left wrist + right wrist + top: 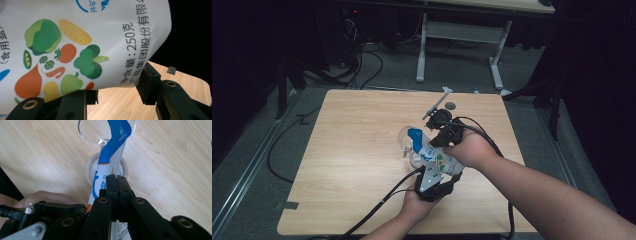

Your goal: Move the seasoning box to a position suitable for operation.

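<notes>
From the high view, you hold a white and blue pouch (432,152) over the middle of the wooden table (347,165), tilted so its blue top leans into a clear stemmed glass (406,141) standing on the boards. Your left gripper (435,176) grips the pouch's lower end from the near side; your right gripper (438,141) pinches it higher up, from the right. Wide bare wood lies to the left of the glass and toward the far edge, where a thin metal tool (435,103) and a small dark disc (450,106) rest. The near edge runs just behind your left hand (414,206).

In the left gripper view, the pouch (80,45) with its vegetable print sits between the two black jaws, which press its bottom at both sides, held about half apart. Bare table (120,100) runs beyond, and its far corner shows at the right.

In the right gripper view, the right gripper (116,180) has its jaws squeezed tight on the flat edge of the pouch (110,155). The blue top dips inside the glass (106,135) rim, above the glass's round foot. Open wood spreads to either side.
</notes>
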Motion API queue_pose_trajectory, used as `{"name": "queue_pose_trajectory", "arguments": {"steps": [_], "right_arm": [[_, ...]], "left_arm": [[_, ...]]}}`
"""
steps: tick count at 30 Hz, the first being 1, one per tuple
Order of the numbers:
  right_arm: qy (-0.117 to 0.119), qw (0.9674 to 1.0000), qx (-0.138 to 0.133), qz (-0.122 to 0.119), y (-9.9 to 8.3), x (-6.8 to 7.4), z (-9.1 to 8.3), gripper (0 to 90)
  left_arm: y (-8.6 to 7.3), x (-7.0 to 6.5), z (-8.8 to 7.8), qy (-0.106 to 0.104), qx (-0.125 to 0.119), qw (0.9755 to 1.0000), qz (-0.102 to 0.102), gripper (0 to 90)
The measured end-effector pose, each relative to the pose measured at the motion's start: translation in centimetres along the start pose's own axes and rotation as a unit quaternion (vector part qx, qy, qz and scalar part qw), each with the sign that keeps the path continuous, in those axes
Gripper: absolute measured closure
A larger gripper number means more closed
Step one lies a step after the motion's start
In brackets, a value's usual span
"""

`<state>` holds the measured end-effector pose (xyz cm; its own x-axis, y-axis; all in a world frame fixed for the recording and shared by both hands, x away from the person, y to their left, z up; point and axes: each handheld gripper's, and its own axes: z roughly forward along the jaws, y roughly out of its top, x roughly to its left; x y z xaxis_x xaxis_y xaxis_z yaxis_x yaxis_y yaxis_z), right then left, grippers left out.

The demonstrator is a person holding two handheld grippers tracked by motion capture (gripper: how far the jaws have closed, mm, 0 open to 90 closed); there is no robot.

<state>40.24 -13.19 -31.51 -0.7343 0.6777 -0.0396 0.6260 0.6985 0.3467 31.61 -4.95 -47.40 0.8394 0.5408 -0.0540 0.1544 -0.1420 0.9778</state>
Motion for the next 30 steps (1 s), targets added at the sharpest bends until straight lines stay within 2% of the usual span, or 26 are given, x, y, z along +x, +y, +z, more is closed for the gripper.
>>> {"name": "queue_pose_trajectory", "arguments": {"steps": [11,30], "right_arm": [[0.0,1.0,-0.002,-0.003,0.12,-0.03,0.13,89.9],[-0.003,1.0,-0.002,-0.006,0.52,0.1,0.59,89.9]], "left_arm": [[0.02,0.14,-0.03,0.002,0.002,1.0,0.001,57.9],[0.07,0.32,0.12,0.004,-0.006,0.9999,-0.013,57.9]]}}
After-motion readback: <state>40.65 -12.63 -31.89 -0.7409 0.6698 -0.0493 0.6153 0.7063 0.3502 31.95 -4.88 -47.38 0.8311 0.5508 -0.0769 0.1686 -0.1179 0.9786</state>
